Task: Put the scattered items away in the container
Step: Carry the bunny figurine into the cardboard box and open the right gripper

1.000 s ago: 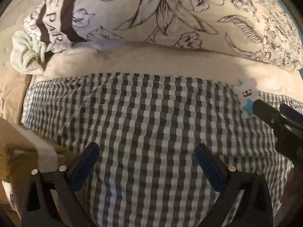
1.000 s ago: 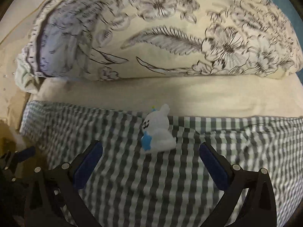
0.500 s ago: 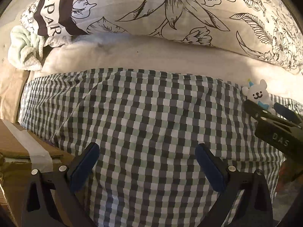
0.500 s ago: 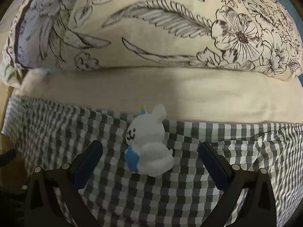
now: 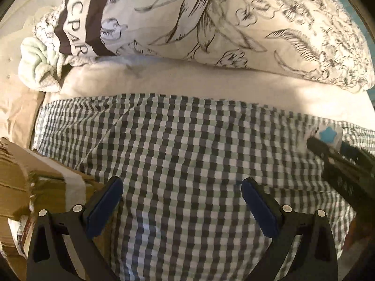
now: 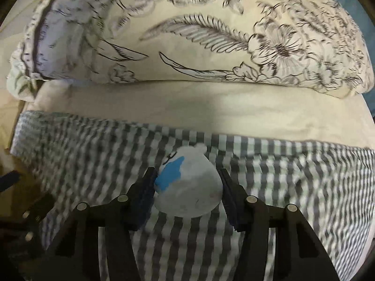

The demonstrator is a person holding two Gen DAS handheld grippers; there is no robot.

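The right gripper has just closed its jaws on the white toy, seemingly gripped, above the checked cloth. Floral pillow behind; left gripper gapes wide beside a cardboard box.

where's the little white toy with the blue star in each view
Left wrist: the white toy shows at the far right edge, mostly just its blue star, beside the right tool.
Right wrist: it sits low in the centre, the right tool having just closed on it.
Shared landmark: the checked cloth beneath it, below the floral pillow.
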